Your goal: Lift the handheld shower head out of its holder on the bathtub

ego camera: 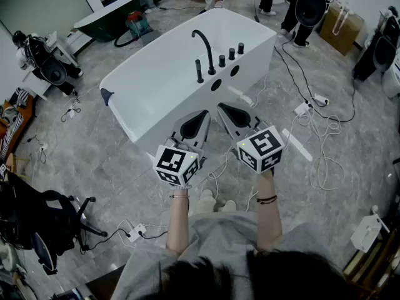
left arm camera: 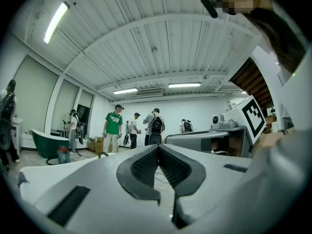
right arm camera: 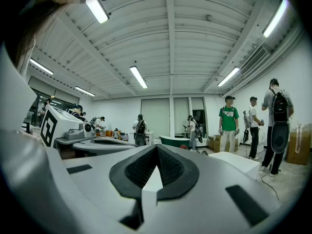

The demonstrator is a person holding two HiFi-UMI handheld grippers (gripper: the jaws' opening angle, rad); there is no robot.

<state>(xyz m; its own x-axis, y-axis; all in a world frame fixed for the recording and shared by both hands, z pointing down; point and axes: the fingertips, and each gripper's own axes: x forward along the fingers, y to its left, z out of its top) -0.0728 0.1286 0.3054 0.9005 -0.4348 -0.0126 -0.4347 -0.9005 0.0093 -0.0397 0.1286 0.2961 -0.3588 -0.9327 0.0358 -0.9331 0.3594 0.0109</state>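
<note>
In the head view a white bathtub (ego camera: 156, 86) stands on the grey floor in front of me. On its far rim a slim black handheld shower head (ego camera: 199, 71) stands upright in its holder, beside a curved black spout (ego camera: 204, 45) and three black knobs (ego camera: 231, 54). My left gripper (ego camera: 204, 114) and right gripper (ego camera: 220, 107) hang side by side over the tub's near rim, well short of the shower head. Both point level. The left gripper (left arm camera: 158, 146) has its jaws shut with nothing between them, and so has the right gripper (right arm camera: 156, 146).
Cables and power strips (ego camera: 304, 109) trail over the floor right of the tub. A dark green tub (ego camera: 106, 17) stands at the back left. Several people (ego camera: 300, 8) stand behind the tub. An office chair (ego camera: 44, 224) is at the near left, cardboard boxes (ego camera: 342, 30) at the back right.
</note>
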